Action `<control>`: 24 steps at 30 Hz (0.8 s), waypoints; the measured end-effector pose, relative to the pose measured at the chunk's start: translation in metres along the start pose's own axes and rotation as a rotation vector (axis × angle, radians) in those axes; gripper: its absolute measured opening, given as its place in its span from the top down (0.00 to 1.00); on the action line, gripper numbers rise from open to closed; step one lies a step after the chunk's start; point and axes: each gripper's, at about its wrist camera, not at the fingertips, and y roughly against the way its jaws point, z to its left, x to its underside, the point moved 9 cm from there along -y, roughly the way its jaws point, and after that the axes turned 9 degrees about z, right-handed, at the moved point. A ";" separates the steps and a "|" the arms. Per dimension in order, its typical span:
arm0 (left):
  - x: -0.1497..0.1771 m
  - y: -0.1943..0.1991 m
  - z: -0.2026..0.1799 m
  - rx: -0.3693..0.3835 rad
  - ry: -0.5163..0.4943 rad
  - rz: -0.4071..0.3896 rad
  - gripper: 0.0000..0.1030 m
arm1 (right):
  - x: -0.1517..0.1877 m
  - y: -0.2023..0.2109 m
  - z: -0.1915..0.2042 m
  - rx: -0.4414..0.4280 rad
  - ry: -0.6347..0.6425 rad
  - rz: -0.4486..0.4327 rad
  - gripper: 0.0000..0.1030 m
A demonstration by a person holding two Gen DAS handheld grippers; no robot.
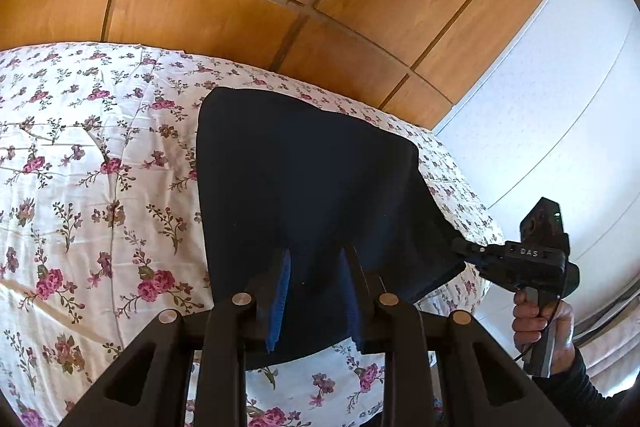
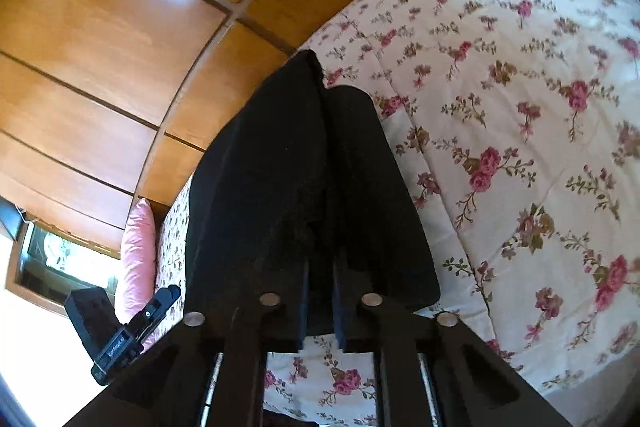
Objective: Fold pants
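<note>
Looking along the left gripper (image 1: 316, 291), its fingers clamp the near edge of the dark pants (image 1: 304, 179), lifting it off the floral bed (image 1: 100, 167). In the right wrist view, the right gripper (image 2: 320, 303) pinches the same edge tight, likely to carry the fold over.
</note>
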 end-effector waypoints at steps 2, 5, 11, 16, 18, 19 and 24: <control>0.001 0.002 -0.002 0.011 -0.008 0.004 0.75 | 0.003 0.009 0.007 0.005 0.037 -0.009 0.93; 0.006 -0.001 -0.007 0.013 -0.029 0.033 0.75 | 0.008 0.017 0.007 0.025 0.064 -0.023 0.93; 0.022 -0.020 -0.001 -0.048 -0.040 0.097 0.75 | 0.012 -0.006 -0.029 0.058 0.002 0.000 0.93; 0.025 -0.022 0.003 -0.061 -0.023 0.087 0.75 | 0.015 -0.008 -0.032 0.030 -0.001 -0.004 0.94; 0.025 -0.019 0.000 -0.084 -0.029 0.076 0.75 | 0.015 -0.005 -0.029 0.026 0.015 0.001 0.93; 0.023 -0.016 -0.001 -0.091 -0.030 0.067 0.75 | 0.015 -0.003 -0.027 0.022 0.024 0.003 0.93; 0.008 0.003 -0.001 -0.112 -0.001 0.018 0.67 | 0.007 0.013 -0.017 0.034 0.045 -0.014 0.76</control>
